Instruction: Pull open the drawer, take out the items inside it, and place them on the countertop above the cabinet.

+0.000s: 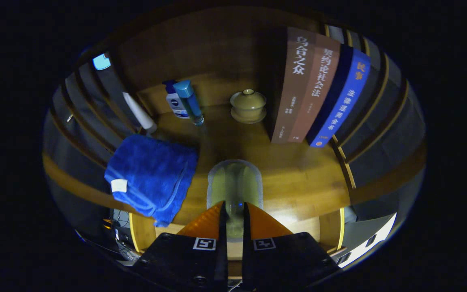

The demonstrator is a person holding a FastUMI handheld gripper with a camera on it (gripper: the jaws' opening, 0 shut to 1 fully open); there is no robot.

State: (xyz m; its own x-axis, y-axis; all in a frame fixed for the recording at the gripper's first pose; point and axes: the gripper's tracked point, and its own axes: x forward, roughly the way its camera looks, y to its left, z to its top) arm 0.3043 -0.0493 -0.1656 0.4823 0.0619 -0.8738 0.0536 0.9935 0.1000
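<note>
While the claw [233, 211] pinches a clear, pale green-rimmed item [234, 182] between its fingers, that item hangs just above the wooden worktop [298, 178]. A blue towel [150, 174] lies left; a lidded cup [248, 106], bottles [183, 103] and books [318, 89] stand beyond.

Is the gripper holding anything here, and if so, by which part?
Yes. The gripper holds a pale translucent cup over the countertop; its jaws are nearly closed, pinching the near rim, one inside the cup and one outside.
</note>
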